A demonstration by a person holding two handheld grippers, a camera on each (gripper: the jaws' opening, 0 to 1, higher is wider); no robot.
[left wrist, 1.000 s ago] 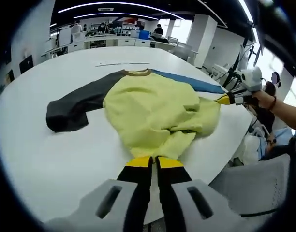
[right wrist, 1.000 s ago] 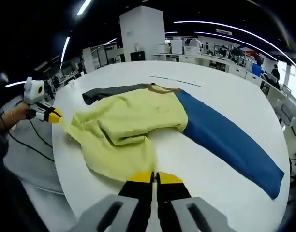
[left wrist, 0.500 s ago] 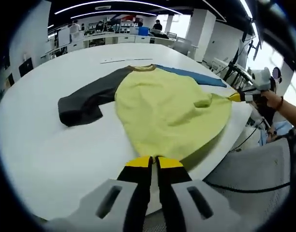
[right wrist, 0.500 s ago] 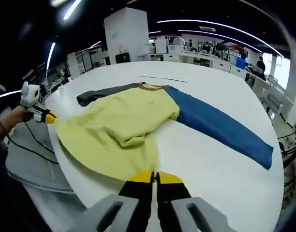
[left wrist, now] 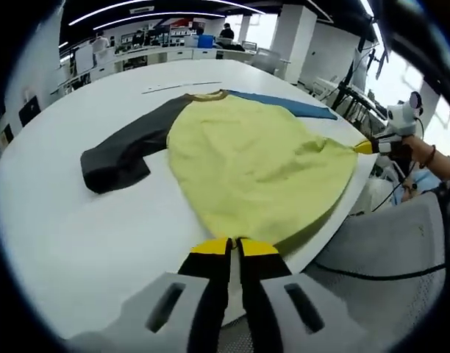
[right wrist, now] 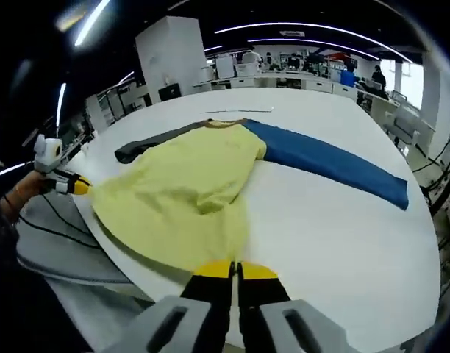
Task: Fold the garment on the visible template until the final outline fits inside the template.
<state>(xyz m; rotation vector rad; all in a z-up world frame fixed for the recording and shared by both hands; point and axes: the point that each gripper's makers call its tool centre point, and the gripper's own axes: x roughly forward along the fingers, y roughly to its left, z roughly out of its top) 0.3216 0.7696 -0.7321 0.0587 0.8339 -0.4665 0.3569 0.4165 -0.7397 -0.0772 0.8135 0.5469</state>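
A shirt with a yellow body [left wrist: 254,165], a dark grey sleeve [left wrist: 118,151] and a blue sleeve [left wrist: 284,107] lies spread on the white round table [left wrist: 70,243]. My left gripper [left wrist: 235,243] is shut on the yellow hem at the table's near edge. My right gripper [left wrist: 363,147] holds the hem's other corner, out past the table rim. In the right gripper view my right gripper [right wrist: 235,266] is shut on the yellow body [right wrist: 173,195]'s hem. The left gripper [right wrist: 81,187] pinches the far corner, and the blue sleeve [right wrist: 328,162] stretches right. A thin dark line [right wrist: 236,110] marks the table beyond the collar.
A grey chair [left wrist: 387,279] stands below the table edge between the grippers, with black cables [left wrist: 372,213] hanging near it. A hand [left wrist: 431,158] holds the right gripper. Desks and monitors [right wrist: 298,73] fill the room behind the table.
Both grippers have drawn the hem back and apart. The crumpled yellow body is now stretched flat, with its hem hanging over the table edge.
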